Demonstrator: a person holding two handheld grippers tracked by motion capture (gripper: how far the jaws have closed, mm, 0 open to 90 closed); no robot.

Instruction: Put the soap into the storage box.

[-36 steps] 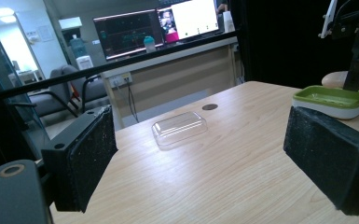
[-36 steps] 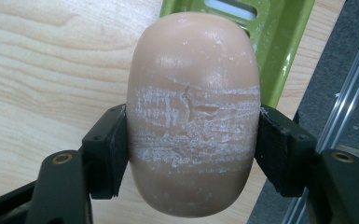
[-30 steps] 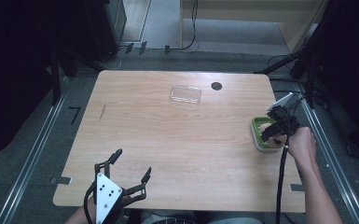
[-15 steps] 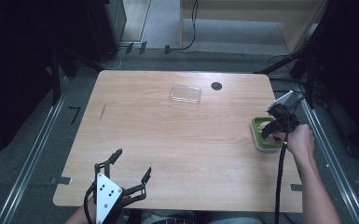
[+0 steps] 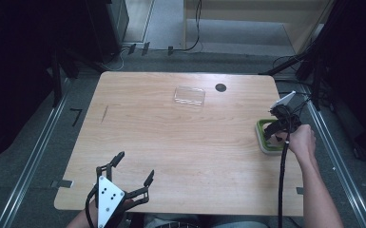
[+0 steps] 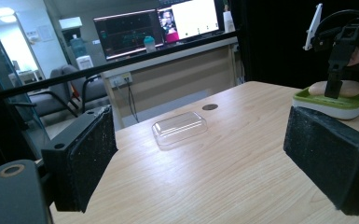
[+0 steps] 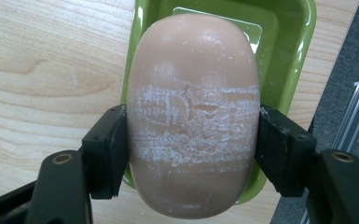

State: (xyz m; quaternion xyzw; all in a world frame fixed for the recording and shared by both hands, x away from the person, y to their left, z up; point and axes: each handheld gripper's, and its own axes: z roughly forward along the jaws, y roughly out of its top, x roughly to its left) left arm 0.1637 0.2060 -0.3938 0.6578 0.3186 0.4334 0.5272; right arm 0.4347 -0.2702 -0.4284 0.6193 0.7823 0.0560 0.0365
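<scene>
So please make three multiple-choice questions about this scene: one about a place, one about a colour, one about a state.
1. Where does the clear lid lie?
A. far side of the table, near the dark round hole
B. inside the dish
C. in the left gripper

2. What colour is the dish inside?
A. blue
B. green
C. red

3. How is the right gripper?
A. open and away from the soap
B. shut on the lid
C. shut on the soap

Answers:
1 A, the high view shows it by the hole.
2 B, the right gripper view shows green walls.
3 C, both jaws press the soap's sides.
</scene>
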